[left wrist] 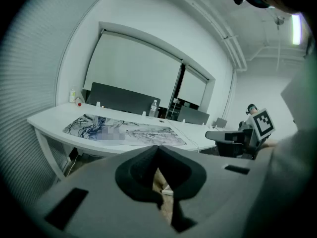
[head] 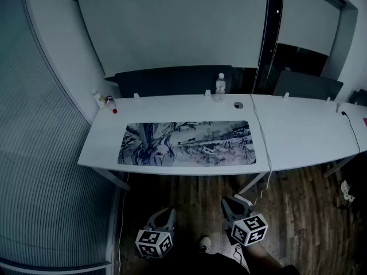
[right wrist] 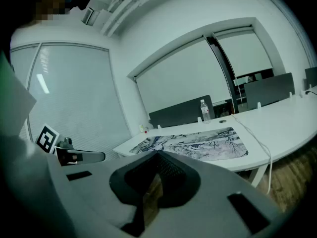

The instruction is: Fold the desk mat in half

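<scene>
The desk mat (head: 189,143), printed with a blue-grey ink landscape, lies flat and unfolded along the front of the white desk (head: 298,130). It also shows in the left gripper view (left wrist: 124,129) and the right gripper view (right wrist: 198,144). Both grippers hang low in front of the desk, over the wood floor and well short of the mat. My left gripper (head: 166,212) (left wrist: 158,148) has its jaws together with nothing in them. My right gripper (head: 227,203) (right wrist: 157,155) is likewise shut and empty.
A water bottle (head: 220,86) stands at the desk's back edge near a cable hole (head: 238,105). Small bottles (head: 104,101) sit at the back left corner. A white cable (head: 261,139) crosses the desk beside the mat's right end. Dark partition panels (head: 172,79) line the back.
</scene>
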Action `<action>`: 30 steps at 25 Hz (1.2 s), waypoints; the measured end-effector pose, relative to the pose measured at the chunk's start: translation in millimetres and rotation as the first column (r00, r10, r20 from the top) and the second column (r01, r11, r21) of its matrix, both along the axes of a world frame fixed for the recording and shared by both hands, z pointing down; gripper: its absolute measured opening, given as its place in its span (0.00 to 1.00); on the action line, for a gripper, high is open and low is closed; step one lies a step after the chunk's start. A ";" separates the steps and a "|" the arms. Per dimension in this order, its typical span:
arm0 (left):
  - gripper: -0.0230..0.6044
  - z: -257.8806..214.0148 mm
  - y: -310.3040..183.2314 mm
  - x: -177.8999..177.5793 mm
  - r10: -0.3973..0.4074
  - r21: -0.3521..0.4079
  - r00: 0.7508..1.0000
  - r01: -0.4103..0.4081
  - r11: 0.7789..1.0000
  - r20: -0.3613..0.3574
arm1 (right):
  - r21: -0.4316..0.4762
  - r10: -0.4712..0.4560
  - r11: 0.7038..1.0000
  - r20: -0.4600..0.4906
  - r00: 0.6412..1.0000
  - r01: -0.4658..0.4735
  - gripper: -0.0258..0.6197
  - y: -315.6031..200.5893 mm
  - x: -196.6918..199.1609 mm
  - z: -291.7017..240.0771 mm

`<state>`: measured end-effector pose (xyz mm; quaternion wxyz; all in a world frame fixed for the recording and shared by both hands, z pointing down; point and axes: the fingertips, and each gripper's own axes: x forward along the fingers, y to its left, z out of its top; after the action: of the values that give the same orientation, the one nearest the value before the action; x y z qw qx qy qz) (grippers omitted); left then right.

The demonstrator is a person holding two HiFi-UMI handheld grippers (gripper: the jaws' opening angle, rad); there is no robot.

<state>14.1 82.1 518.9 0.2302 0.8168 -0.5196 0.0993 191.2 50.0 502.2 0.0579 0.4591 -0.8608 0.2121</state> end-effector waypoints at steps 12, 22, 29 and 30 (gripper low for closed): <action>0.05 4.0 -5.6 3.2 -0.002 0.000 1.000 0.002 1.000 -0.003 | 0.039 -0.008 0.999 -0.026 1.000 0.009 0.08 -4.4 0.8 -0.8; 0.05 4.8 -8.5 1.6 -0.005 0.000 1.000 0.005 1.000 0.004 | 0.022 0.015 1.000 0.004 1.000 -0.015 0.08 -10.7 5.9 1.9; 0.05 1.2 -9.8 0.6 -0.016 -0.013 1.000 0.016 1.000 0.020 | 0.016 0.010 1.000 0.016 1.000 -0.011 0.08 -16.2 6.4 1.9; 0.05 0.2 -11.3 -0.3 -0.017 -0.013 1.000 0.018 1.000 0.023 | 0.014 0.010 1.000 0.017 1.000 -0.011 0.08 -17.7 6.2 2.2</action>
<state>13.8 70.8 519.1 0.2305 0.8096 -0.5286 0.1100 197.4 32.4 504.5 0.0464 0.4623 -0.8603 0.2099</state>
